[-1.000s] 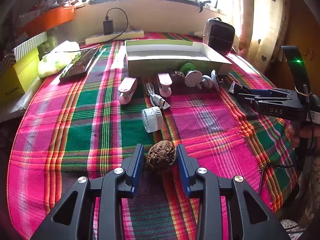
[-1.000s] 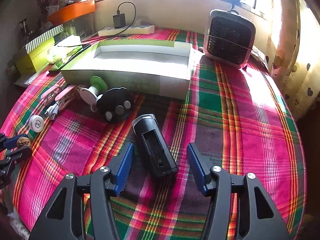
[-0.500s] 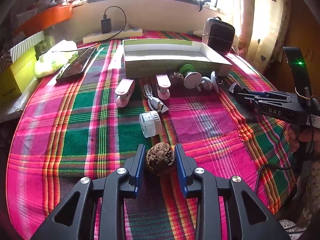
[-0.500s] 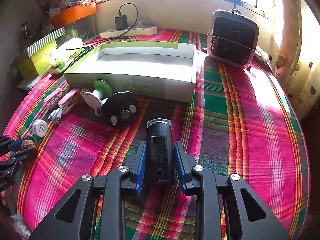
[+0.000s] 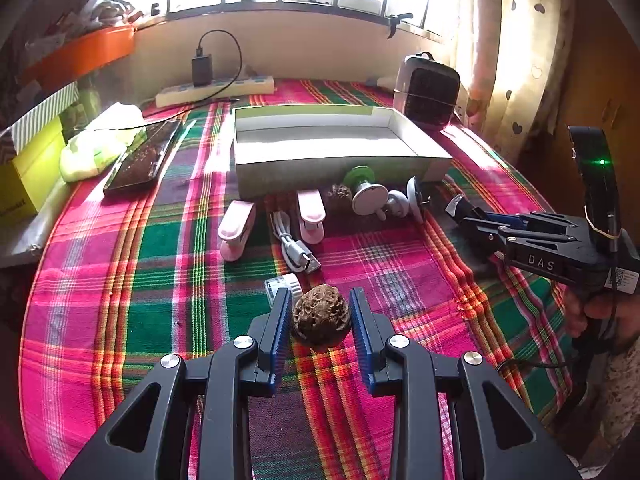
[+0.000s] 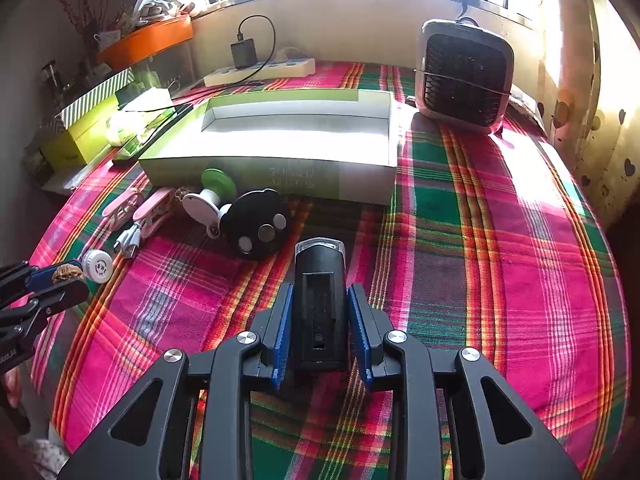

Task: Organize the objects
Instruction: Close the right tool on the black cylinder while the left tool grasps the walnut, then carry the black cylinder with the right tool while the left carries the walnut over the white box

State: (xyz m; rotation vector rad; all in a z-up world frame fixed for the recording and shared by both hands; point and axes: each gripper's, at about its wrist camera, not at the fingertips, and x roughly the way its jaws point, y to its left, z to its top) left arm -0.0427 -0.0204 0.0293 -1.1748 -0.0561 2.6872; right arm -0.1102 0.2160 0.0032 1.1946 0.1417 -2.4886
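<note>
1. The left gripper [image 5: 321, 312] has its fingers clamped on a wrinkled walnut [image 5: 320, 314], lifted clear of the desk [image 5: 120, 280], well short of the white box [image 5: 340, 148].
2. The right gripper [image 6: 320, 320] has its fingers clamped on a black device [image 6: 319, 304], near that box's front wall.

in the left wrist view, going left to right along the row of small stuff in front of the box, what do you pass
pink clip → white usb cable → second pink clip → green-and-white suction holder → right gripper, closed on a black device
</note>
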